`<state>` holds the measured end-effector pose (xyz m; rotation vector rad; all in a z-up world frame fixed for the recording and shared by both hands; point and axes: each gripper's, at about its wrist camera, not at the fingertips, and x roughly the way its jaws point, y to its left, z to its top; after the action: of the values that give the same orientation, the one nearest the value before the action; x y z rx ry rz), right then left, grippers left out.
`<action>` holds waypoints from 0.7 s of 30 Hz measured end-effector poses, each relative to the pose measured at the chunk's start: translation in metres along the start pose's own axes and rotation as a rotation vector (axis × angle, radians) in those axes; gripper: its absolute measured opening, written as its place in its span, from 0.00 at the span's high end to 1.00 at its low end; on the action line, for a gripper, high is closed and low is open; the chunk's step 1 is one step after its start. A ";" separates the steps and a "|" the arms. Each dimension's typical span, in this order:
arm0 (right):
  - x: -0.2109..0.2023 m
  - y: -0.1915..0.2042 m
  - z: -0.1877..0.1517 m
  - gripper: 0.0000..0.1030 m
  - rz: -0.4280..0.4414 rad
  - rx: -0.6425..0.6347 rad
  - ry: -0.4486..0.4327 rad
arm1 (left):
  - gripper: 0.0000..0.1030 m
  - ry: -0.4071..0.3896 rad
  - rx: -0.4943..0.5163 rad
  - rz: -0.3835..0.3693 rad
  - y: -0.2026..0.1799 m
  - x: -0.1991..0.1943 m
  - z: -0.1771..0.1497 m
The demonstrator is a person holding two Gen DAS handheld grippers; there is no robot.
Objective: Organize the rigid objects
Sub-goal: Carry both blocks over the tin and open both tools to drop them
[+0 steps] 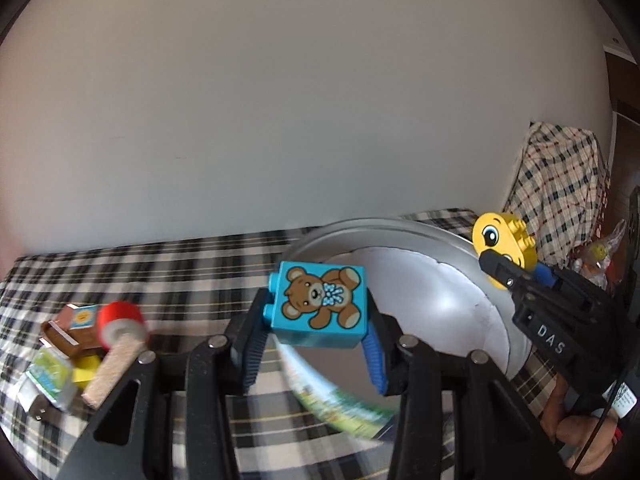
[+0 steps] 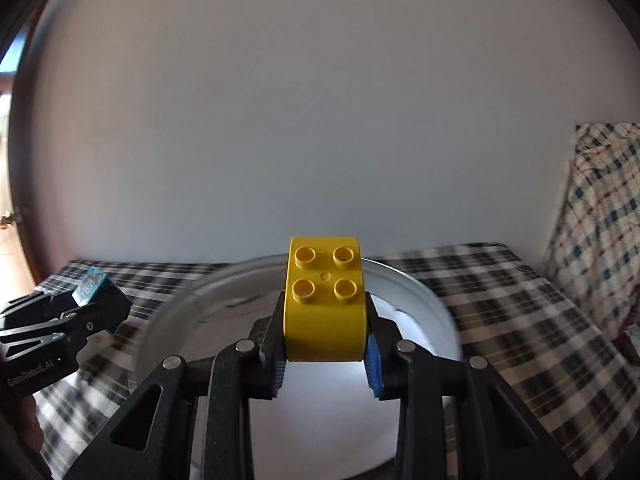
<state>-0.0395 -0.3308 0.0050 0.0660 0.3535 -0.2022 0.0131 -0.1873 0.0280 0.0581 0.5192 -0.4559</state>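
Left wrist view: left gripper (image 1: 320,320) clamped on blue plastic teddy-bear brick (image 1: 322,308) above round grey metal basin (image 1: 452,248) near the checked tablecloth's (image 1: 140,272) far edge, right gripper (image 1: 496,264) marked "DAS"; right wrist view: right gripper (image 2: 326,336) clamped on yellow rounded plastic studded brick (image 2: 325,308) over basin (image 2: 432,304), left gripper (image 2: 94,300) lettering blurred.

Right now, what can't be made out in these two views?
- Bowl contents: right wrist view, yellow brick and right gripper cover its middle.
- Toy pile: left wrist view, blurred, items overlap.
- Bent card print: left wrist view, smeared, under left gripper.
- Blue brick underside: faces away.
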 end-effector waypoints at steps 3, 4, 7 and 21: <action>0.003 -0.014 -0.002 0.67 -0.035 0.003 0.024 | 0.59 0.012 0.010 -0.015 -0.019 0.013 0.003; 0.003 -0.018 -0.002 0.67 -0.053 0.002 0.030 | 0.59 0.015 0.015 -0.017 -0.024 0.017 0.003; 0.006 -0.025 -0.004 0.67 -0.079 0.021 0.056 | 0.59 0.036 0.020 -0.025 -0.035 0.030 0.001; 0.027 -0.025 -0.015 0.67 -0.132 0.000 0.159 | 0.59 0.080 0.077 -0.012 -0.046 0.052 -0.012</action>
<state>-0.0251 -0.3590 -0.0194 0.0591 0.5173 -0.3291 0.0270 -0.2475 -0.0053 0.1474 0.5807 -0.4870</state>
